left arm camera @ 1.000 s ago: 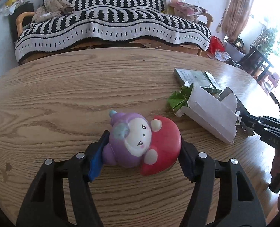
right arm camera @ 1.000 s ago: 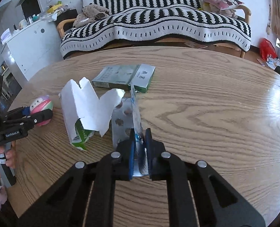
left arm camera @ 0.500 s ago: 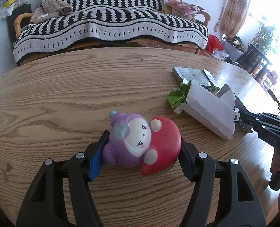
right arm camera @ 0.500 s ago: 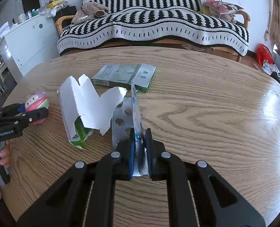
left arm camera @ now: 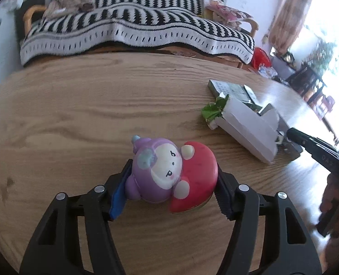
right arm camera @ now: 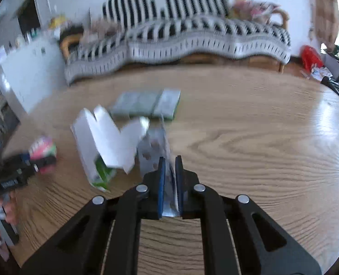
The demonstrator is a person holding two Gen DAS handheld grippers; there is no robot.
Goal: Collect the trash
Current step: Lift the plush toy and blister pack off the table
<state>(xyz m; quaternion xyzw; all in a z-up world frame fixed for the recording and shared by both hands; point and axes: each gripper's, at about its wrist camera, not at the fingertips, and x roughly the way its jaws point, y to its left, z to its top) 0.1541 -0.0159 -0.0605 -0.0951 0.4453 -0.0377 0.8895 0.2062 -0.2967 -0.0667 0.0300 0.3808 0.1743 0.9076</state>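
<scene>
A purple and red squishy toy (left arm camera: 171,171) sits on the wooden table (left arm camera: 77,105) between the pads of my left gripper (left arm camera: 173,180). Both pads press its sides, and the jaws are closing a little. My right gripper (right arm camera: 169,167) is shut on a silver blister pack (right arm camera: 153,146), which stands up between its pads just above the table. A torn white carton (right arm camera: 107,142) with a green printed side lies just left of that pack. In the left wrist view the carton (left arm camera: 245,126) lies to the right, with the right gripper (left arm camera: 293,135) behind it.
A flat green box (right arm camera: 146,103) lies beyond the carton. A striped sofa (left arm camera: 135,27) runs along the table's far edge and a white cabinet (right arm camera: 29,68) stands at the left. A person's hand (right arm camera: 0,215) holds the left gripper's handle.
My right gripper has risen slightly with the blister pack, and its view is now blurred. The left gripper and the toy have stayed in place.
</scene>
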